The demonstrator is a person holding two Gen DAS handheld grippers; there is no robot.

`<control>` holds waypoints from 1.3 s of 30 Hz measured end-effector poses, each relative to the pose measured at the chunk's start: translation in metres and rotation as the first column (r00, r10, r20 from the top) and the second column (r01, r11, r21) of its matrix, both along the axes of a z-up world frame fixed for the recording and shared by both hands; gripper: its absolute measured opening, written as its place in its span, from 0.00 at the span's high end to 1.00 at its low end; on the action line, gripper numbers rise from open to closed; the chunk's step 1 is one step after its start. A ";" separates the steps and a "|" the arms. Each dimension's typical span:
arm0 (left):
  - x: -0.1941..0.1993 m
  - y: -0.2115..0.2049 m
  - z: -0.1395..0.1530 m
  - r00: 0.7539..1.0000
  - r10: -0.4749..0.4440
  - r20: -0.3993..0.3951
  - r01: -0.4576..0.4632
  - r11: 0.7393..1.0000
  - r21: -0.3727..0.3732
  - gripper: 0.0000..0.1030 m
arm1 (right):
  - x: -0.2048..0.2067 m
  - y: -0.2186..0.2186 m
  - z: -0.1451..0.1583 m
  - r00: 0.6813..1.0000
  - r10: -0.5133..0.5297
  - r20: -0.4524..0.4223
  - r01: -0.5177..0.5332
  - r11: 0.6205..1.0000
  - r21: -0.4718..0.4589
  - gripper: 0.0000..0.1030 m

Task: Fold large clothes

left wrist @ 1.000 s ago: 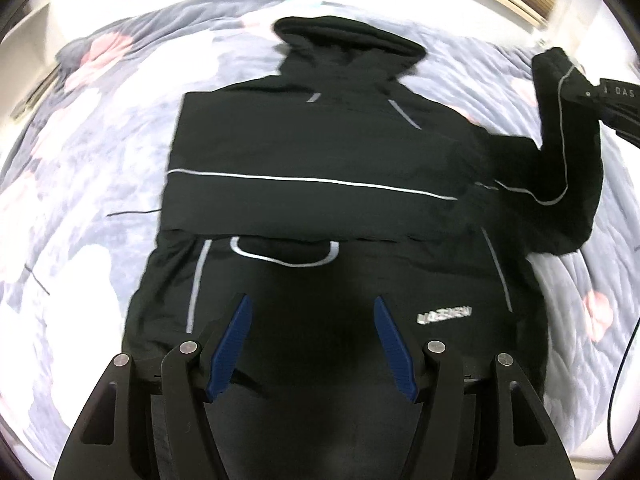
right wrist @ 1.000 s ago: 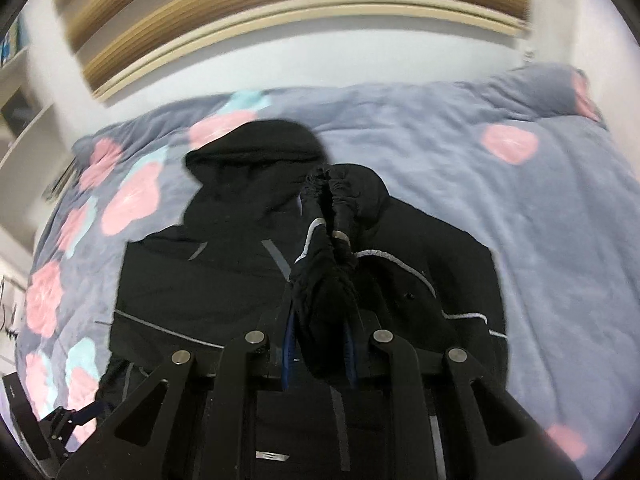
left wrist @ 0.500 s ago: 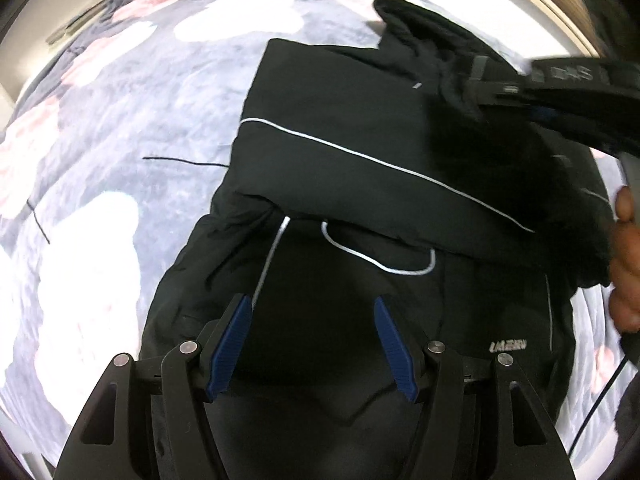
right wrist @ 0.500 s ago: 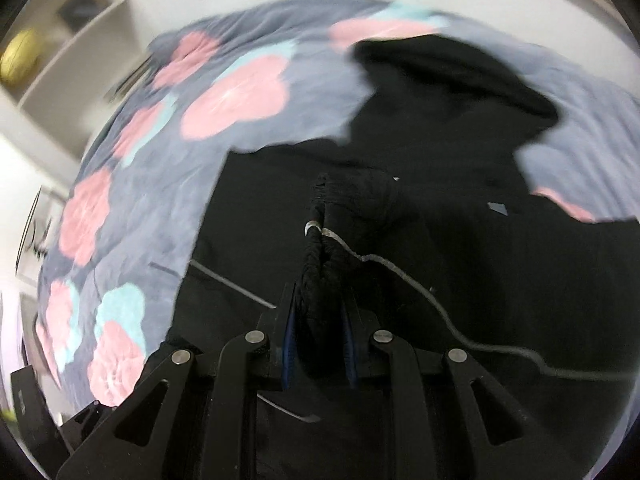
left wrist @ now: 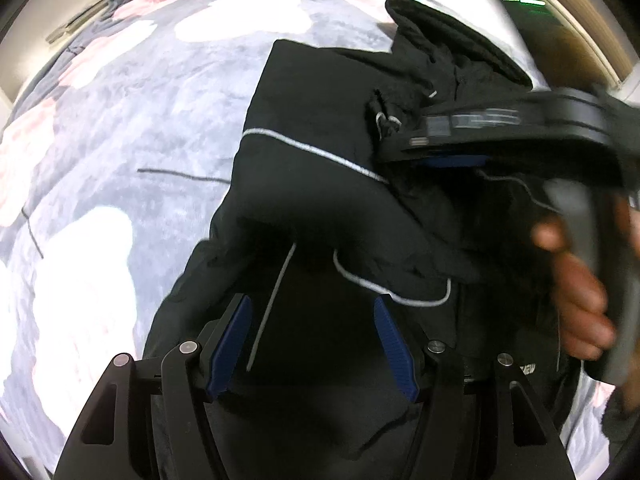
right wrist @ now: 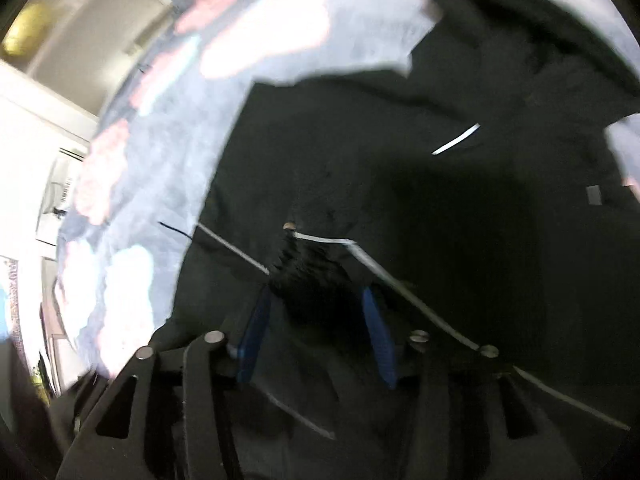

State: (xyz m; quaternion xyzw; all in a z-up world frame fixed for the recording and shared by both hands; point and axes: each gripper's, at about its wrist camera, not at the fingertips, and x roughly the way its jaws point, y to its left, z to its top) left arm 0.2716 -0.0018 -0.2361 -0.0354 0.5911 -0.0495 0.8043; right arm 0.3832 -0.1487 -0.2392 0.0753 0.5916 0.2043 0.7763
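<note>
A large black hooded jacket [left wrist: 320, 184] with thin white piping lies flat on a bed, its left sleeve folded across the chest. My left gripper [left wrist: 312, 340] is open and empty, hovering over the jacket's lower front. My right gripper [right wrist: 316, 316] has its jaws apart, with the bunched cuff of the right sleeve [right wrist: 308, 280] lying between the blue pads. In the left wrist view the right gripper [left wrist: 404, 136] reaches over the jacket's chest, with the cuff [left wrist: 386, 116] at its tip. The hood [left wrist: 452, 36] lies at the far end.
The bed is covered with a grey-blue blanket [left wrist: 132, 128] with pink and white flowers. A thin dark cord [left wrist: 180, 175] lies on the blanket left of the jacket. White shelves [right wrist: 48, 92] stand beyond the bed. A hand [left wrist: 576, 288] holds the right gripper.
The right gripper carried the sleeve cuff leftward over the jacket's chest and its jaws have opened. The left gripper stayed open and shifted closer over the lower front.
</note>
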 end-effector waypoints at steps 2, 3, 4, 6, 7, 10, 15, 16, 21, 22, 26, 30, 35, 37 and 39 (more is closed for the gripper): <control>0.010 0.000 0.004 1.000 -0.007 0.018 0.008 1.000 -0.027 0.37 | -0.015 -0.028 0.021 0.998 -0.035 0.056 0.035 0.999 -0.013 0.38; 0.016 0.000 0.007 0.999 -0.013 0.031 0.014 0.999 -0.048 0.37 | -0.021 -0.040 0.028 0.996 -0.056 0.075 0.058 0.998 -0.021 0.29; 0.021 -0.001 0.009 0.999 -0.019 0.041 0.022 0.998 -0.066 0.37 | -0.032 -0.061 0.037 0.989 -0.094 0.113 0.099 0.994 -0.035 0.27; 0.037 -0.005 0.011 0.997 -0.047 0.055 0.053 0.991 -0.120 0.37 | -0.053 -0.100 0.046 0.972 -0.161 0.171 0.180 0.978 -0.101 0.27; 0.043 -0.007 0.011 0.996 -0.059 0.061 0.067 0.988 -0.136 0.37 | -0.060 -0.115 0.046 0.965 -0.188 0.181 0.215 0.966 -0.143 0.27; 0.071 -0.011 0.011 0.994 -0.072 0.087 0.086 0.980 -0.180 0.37 | -0.082 -0.165 0.036 0.946 -0.273 0.173 0.306 0.928 -0.210 0.29; 0.117 -0.022 -0.014 0.995 -0.102 0.016 0.102 0.949 -0.300 0.37 | -0.109 -0.216 0.007 0.917 -0.387 0.098 0.399 0.897 -0.190 0.43; 0.122 -0.026 -0.020 0.994 -0.109 0.002 0.104 0.944 -0.313 0.37 | -0.112 -0.220 0.004 0.912 -0.398 0.097 0.409 0.893 -0.189 0.43; 0.138 -0.042 -0.044 0.994 -0.107 -0.038 0.088 0.938 -0.334 0.83 | -0.111 -0.217 -0.002 0.915 -0.392 0.093 0.403 0.891 -0.207 0.43; 0.139 -0.043 -0.044 0.994 -0.105 -0.039 0.089 0.950 -0.300 0.83 | -0.112 -0.220 0.001 0.917 -0.389 0.090 0.399 0.895 -0.199 0.43; 0.124 -0.031 0.001 0.993 -0.070 0.100 0.096 0.954 -0.284 0.84 | -0.117 -0.219 0.023 0.920 -0.371 0.128 0.388 0.909 -0.151 0.43; 0.118 0.009 0.040 0.985 0.004 0.173 0.052 0.947 -0.317 0.84 | -0.105 -0.210 0.022 0.927 -0.354 0.120 0.369 0.919 -0.140 0.42; 0.136 0.020 -0.001 0.997 -0.004 0.074 0.018 0.979 -0.202 0.82 | -0.079 -0.189 -0.030 0.935 -0.355 0.024 0.351 0.911 -0.217 0.42; 0.138 0.019 -0.038 1.000 -0.011 -0.015 0.009 0.992 -0.123 0.78 | -0.074 -0.181 -0.049 0.937 -0.350 0.021 0.341 0.895 -0.287 0.41; 0.135 0.013 -0.057 1.000 -0.013 -0.017 0.012 0.995 -0.094 0.77 | -0.072 -0.176 -0.057 0.941 -0.338 0.034 0.330 0.886 -0.325 0.40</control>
